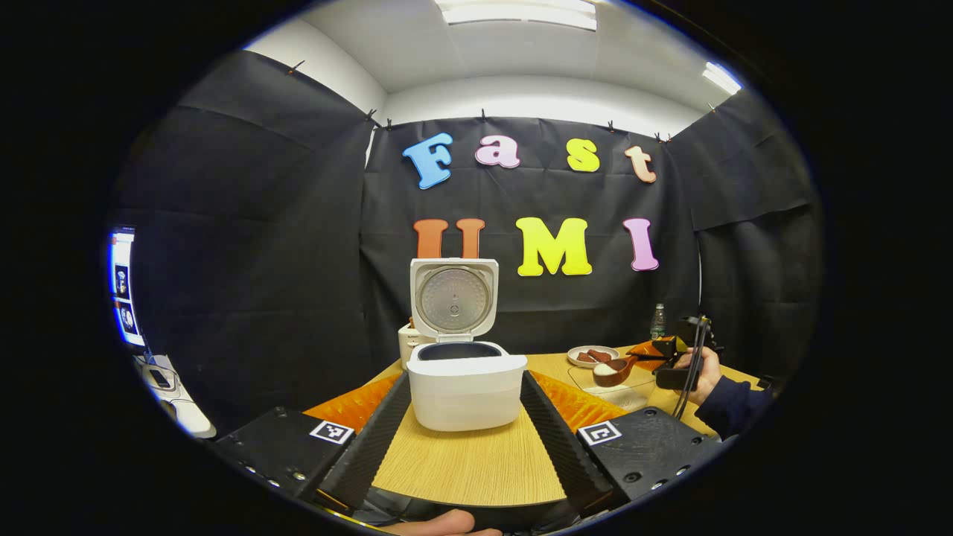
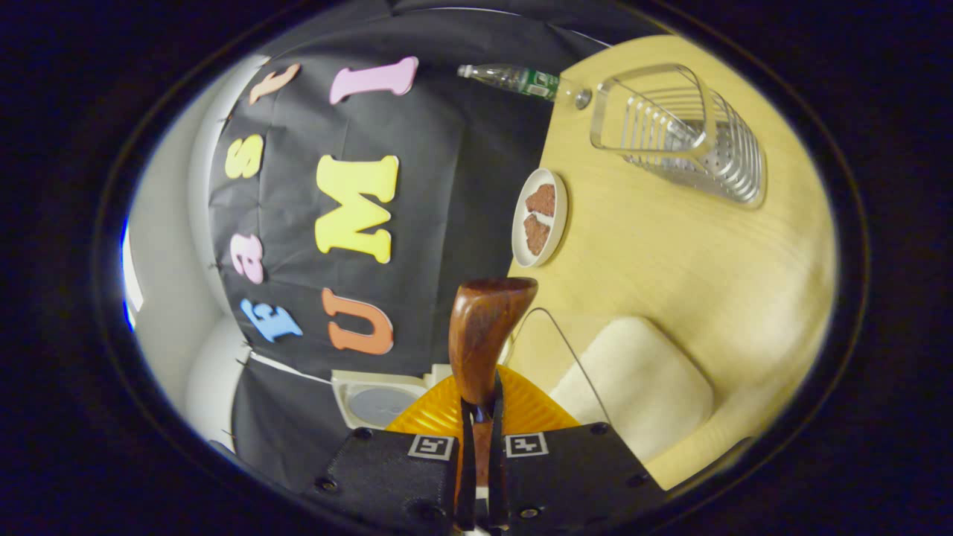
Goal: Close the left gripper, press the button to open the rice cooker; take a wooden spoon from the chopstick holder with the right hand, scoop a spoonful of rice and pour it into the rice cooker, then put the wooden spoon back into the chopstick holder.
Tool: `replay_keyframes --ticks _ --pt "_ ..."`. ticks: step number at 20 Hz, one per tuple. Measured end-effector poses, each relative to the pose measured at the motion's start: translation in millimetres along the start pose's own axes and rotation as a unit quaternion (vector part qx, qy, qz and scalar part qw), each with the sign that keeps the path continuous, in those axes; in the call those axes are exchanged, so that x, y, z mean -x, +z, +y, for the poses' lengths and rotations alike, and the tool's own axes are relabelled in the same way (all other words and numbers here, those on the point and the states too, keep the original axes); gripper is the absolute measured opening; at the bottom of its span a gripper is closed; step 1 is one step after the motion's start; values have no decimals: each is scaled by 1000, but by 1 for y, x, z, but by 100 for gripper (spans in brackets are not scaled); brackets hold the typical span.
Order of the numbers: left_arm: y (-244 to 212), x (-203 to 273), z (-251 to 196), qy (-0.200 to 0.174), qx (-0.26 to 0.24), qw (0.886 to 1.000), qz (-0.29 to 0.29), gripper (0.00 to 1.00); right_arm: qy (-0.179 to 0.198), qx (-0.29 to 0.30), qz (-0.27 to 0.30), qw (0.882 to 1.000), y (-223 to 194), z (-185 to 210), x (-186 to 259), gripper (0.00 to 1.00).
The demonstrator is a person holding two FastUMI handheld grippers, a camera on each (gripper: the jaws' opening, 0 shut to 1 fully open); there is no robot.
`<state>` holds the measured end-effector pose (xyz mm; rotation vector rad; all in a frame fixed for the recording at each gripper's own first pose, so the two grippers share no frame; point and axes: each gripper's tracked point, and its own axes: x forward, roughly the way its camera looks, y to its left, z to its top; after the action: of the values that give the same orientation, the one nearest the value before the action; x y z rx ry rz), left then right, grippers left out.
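My right gripper (image 2: 476, 417) is clamped on the wooden spoon (image 2: 484, 335), rolled sideways with rice in its bowl above the clear rice container (image 1: 618, 387), while my left gripper (image 1: 465, 447) stands spread before the open rice cooker (image 1: 465, 391), clear of its pot

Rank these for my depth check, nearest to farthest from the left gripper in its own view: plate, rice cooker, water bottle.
1. rice cooker, straight ahead between the left gripper fingers, lid up.
2. plate, farther back, right.
3. water bottle, by the back wall, right.
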<state>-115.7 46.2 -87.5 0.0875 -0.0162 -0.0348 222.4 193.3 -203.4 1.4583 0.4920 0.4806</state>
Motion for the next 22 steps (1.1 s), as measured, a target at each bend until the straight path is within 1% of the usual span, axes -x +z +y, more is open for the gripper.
replay_keyframes --ticks 1,3,5,7,9,13,14,19,22 --pt "-1 0 2 0 0 1000 1 94 24 -16 6 1000 0 12 1 11" --pt "-4 0 7 4 -1 1000 5 94 49 -23 9 998 -2 31 2 12" --pt "-3 3 12 6 0 1000 4 94 61 -17 21 998 -17 51 0 11" --pt "0 5 15 5 3 1000 -2 94 67 -6 31 997 -32 69 -6 12" --pt "0 8 18 3 4 1000 -5 94 65 5 40 997 -48 79 -20 11" --pt "1 9 33 6 2 1000 -5 94 46 10 55 997 -85 86 -56 11" --pt "2 9 31 6 2 1000 -5 94 39 17 57 997 -93 88 -67 12" --pt "1 17 44 5 8 1000 -7 94 13 55 60 997 -130 96 -121 12" --pt "-3 19 47 1 17 1000 -8 94 -2 94 61 994 -149 105 -156 12"
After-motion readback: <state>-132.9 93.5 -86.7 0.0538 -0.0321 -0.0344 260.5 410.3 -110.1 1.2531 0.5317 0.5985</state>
